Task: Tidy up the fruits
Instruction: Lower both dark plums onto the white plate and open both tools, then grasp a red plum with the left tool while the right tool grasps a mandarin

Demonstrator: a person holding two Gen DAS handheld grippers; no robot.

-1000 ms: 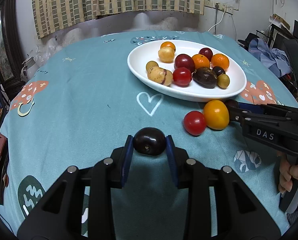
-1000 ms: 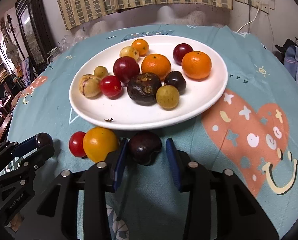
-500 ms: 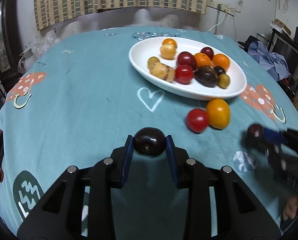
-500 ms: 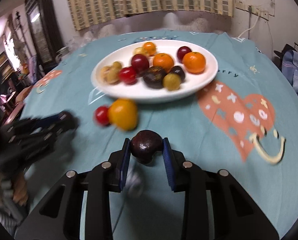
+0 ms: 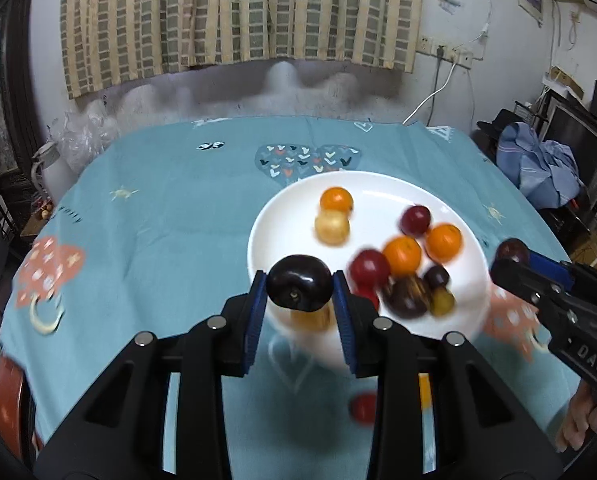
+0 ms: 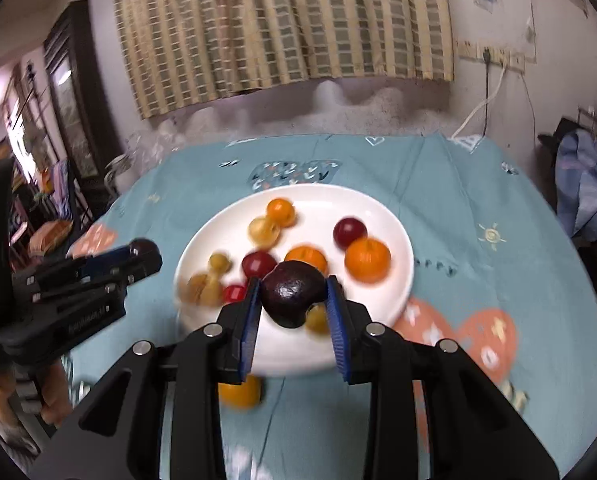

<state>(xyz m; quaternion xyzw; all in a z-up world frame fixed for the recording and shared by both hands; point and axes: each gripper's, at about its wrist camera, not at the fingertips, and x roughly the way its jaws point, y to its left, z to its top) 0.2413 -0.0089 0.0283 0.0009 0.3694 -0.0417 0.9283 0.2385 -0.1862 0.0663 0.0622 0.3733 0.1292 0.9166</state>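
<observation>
My left gripper (image 5: 299, 289) is shut on a dark purple plum (image 5: 299, 287) and holds it in the air above the near left rim of the white plate (image 5: 290, 208). My right gripper (image 6: 292, 300) is shut on a dark mangosteen-like fruit (image 6: 291, 298), raised above the plate's (image 6: 386, 216) near edge. The plate holds several fruits: oranges, red plums, yellow and dark ones. A red tomato (image 5: 363, 409) and an orange fruit (image 6: 240, 394) lie on the cloth in front of the plate. The right gripper (image 5: 512, 254) also shows in the left wrist view, the left gripper (image 6: 142, 249) in the right wrist view.
The table carries a teal patterned cloth (image 5: 170, 208). A wall and curtain stand behind it. Clothes (image 5: 538, 164) and furniture sit to the right, a white jug (image 5: 46, 168) and dark cabinets to the left.
Both grippers have risen from the table with their fruits and moved forward to the plate. The right gripper closed on the dark fruit beforehand. The views are blurred by motion.
</observation>
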